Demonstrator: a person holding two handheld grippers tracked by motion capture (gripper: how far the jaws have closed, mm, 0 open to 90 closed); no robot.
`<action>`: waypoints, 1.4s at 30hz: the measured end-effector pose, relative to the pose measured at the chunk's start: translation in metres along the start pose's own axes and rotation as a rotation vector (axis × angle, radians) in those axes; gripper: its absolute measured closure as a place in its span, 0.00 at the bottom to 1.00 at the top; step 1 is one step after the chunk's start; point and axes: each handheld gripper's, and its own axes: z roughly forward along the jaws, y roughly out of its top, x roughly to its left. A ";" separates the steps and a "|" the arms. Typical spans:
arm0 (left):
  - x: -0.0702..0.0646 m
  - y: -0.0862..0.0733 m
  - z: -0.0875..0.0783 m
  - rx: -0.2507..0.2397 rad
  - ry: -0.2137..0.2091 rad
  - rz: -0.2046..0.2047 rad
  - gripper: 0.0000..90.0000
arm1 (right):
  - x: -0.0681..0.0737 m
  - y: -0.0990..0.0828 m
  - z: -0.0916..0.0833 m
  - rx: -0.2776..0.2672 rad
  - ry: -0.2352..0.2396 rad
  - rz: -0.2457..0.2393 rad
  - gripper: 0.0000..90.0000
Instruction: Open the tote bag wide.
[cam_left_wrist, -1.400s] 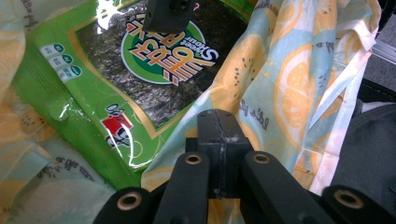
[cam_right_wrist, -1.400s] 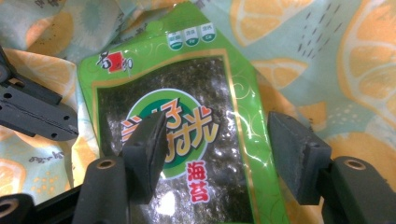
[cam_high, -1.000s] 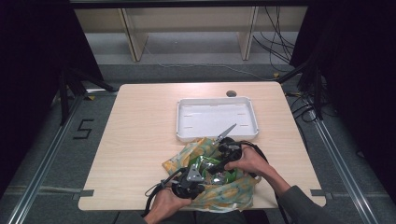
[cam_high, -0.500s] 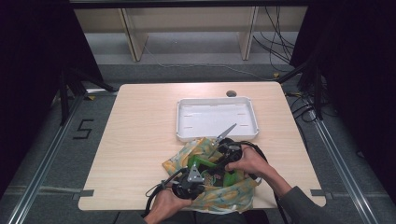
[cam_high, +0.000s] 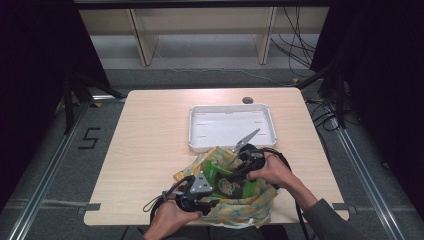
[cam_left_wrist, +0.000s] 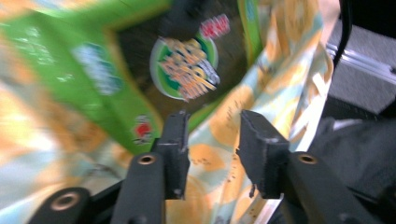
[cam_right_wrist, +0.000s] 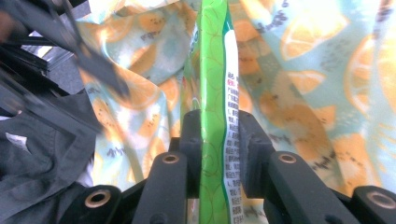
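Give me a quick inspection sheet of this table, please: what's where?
Surface: wooden table, mostly bare.
Job's things: green packet in a lemon-print bag at the near edge.
Clutter: white tray; grey blade over its near rim.
Tools: right tool shut on the packet's edge, jaws just closing; left tool open, jaws just opening, over the bag.
Cables: black loops by both tools; more on the floor behind.
Surroundings: dark curtains, wooden shelf behind, a 5 on the floor.

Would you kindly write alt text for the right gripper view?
The right gripper is shut on the edge of a bright green printed snack packet, seen edge-on between its black jaws. Behind hangs a pale blue cloth bag with orange-slice print.
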 end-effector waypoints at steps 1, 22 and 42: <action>0.002 0.002 -0.004 -0.012 0.005 -0.008 0.65 | -0.001 -0.001 -0.001 -0.003 -0.005 -0.007 0.84; 0.056 -0.006 -0.029 0.021 0.198 -0.069 0.52 | 0.000 -0.001 -0.020 -0.052 -0.034 -0.068 0.84; 0.074 -0.014 -0.013 0.014 0.149 -0.118 0.81 | 0.004 0.006 -0.043 -0.168 -0.085 -0.068 0.84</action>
